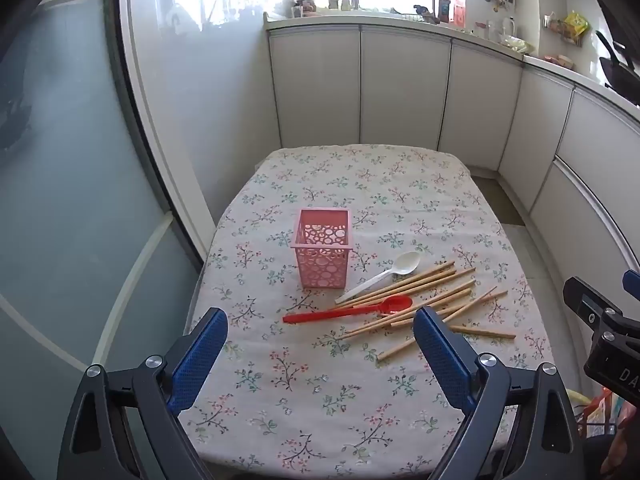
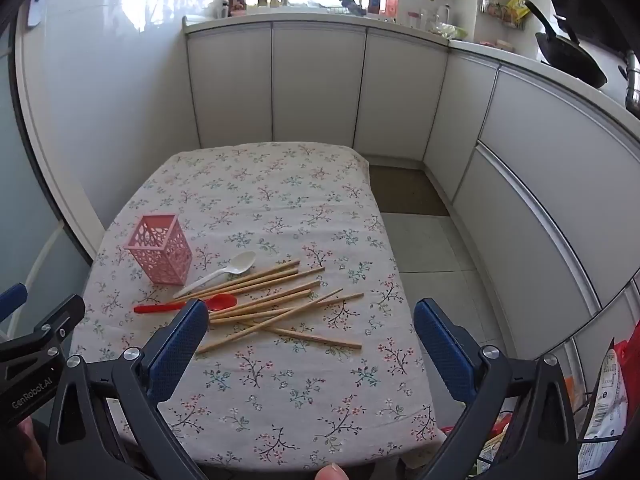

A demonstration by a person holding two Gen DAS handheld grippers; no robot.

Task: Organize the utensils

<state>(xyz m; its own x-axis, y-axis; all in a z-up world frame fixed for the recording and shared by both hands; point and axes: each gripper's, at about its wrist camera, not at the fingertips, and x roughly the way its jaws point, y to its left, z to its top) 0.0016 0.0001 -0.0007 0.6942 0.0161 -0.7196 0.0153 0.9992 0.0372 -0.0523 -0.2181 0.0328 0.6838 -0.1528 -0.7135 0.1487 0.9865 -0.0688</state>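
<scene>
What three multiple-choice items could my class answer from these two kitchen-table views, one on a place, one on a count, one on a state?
1. Where does the pink perforated plastic holder stand relative to the pile of wooden chopsticks?
A. Left of it
B. Right of it
C. On top of it

2. How many plastic spoons lie on the floral tablecloth?
A. One
B. Two
C. Four

3. What is the state of the left hand-held gripper?
A. Shut on a chopstick
B. Open, holding nothing
C. Shut on a spoon

Key: 1 A, both views show the holder left of the pile. 2 B, one white plastic spoon and one red plastic spoon. 3 B, its blue fingers stand wide apart over the cloth.
</scene>
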